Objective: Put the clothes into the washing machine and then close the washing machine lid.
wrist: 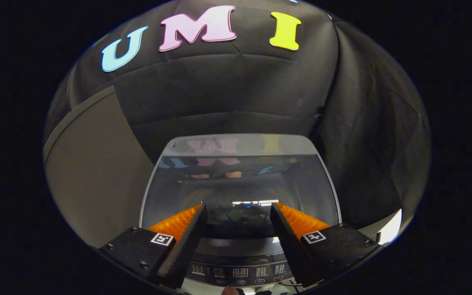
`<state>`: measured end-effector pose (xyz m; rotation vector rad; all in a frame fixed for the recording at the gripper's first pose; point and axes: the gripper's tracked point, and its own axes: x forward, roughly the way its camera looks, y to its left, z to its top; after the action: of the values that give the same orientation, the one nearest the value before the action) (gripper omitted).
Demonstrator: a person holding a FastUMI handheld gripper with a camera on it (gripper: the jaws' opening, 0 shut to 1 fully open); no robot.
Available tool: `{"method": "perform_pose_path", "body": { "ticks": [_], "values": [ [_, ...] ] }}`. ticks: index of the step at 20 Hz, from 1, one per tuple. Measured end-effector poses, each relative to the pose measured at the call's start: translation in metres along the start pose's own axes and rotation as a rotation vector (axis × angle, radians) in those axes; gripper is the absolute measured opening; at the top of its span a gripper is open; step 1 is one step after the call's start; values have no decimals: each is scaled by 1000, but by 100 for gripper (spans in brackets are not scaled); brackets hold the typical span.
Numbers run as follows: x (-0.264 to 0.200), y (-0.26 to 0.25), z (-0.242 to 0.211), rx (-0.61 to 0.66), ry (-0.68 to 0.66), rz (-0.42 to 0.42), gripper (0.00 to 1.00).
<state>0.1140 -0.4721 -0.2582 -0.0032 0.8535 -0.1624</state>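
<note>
Gripper (pixel 238 213) open and empty, low in the frame.
Washer lid (pixel 240 180) lies just ahead, beyond its fingers, looking closed.

A cloth-walled recording booth (black drapes (pixel 228 90) all round) housing a top-loading washing machine (pixel 240 180).

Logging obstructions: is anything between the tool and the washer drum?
Yes: the glass lid looks shut over the drum, just beyond the open, empty tool.
</note>
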Motion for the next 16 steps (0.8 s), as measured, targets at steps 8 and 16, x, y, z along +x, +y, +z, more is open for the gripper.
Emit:
{"method": "perform_pose_path", "body": {
  "ticks": [8,16],
  "values": [
    [-66,2,109,-8,-272,17,98],
    [-153,8,199,14,-537,45,98]
  ]
}}
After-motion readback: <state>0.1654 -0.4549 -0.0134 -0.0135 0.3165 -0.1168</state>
